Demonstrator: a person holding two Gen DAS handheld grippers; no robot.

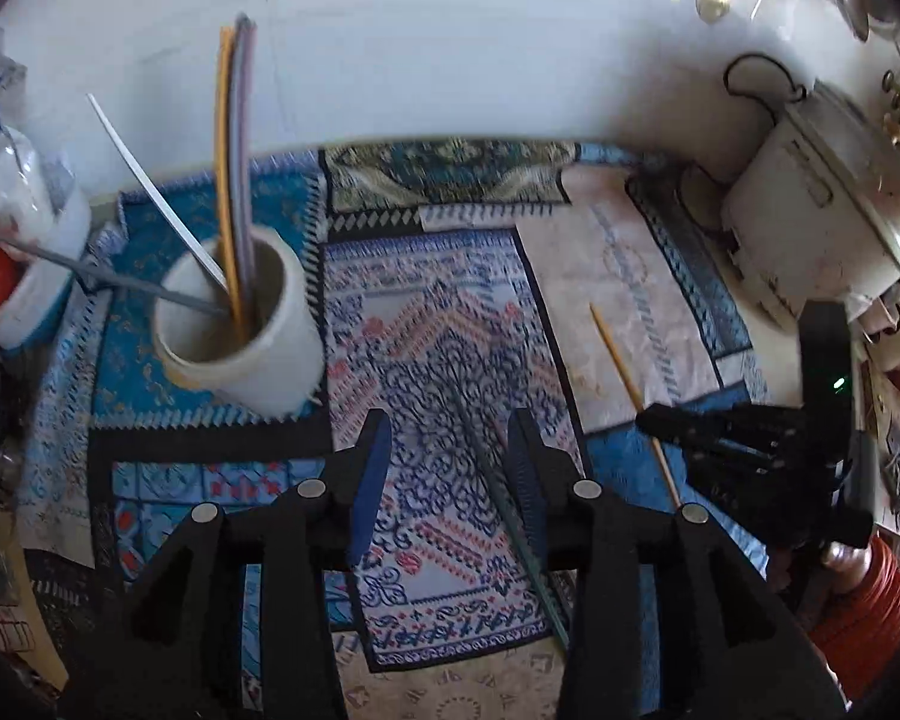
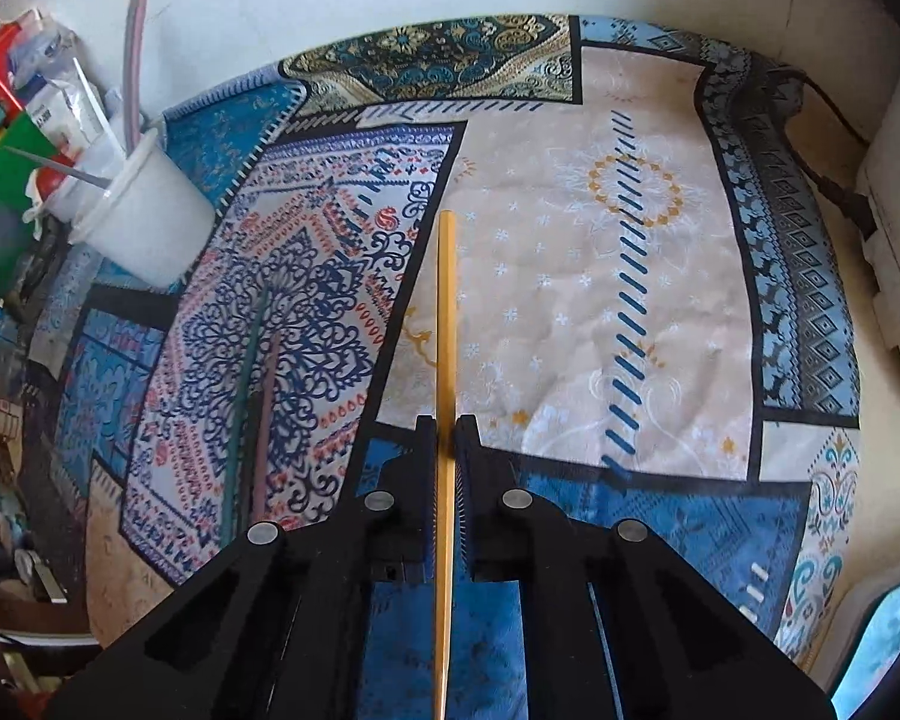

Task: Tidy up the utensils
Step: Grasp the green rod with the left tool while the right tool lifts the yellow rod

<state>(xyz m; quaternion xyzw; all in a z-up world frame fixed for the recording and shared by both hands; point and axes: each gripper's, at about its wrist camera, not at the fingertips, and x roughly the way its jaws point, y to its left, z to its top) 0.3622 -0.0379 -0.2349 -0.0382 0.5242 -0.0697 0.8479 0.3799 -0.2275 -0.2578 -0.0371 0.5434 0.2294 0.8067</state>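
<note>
Right gripper point(image 2: 445, 456): jaws pinched on a yellow chopstick point(image 2: 446, 324), which runs straight between the pads, its far end reaching out over the patterned cloth point(image 2: 570, 276) and its near end passing back under the gripper body.

Left gripper point(image 1: 450, 462): jaws spread, nothing pressed between them. A dark green chopstick point(image 1: 498, 504) lies flat on the cloth inside the gap, close against the right-hand pad and slanting toward the lower right. In the right wrist view a pinkish stick point(image 2: 265, 420) lies just beside it.

White cup point(image 1: 240, 324): upright on the desk, up and left of the left jaws, holding orange, grey and white sticks.
</note>
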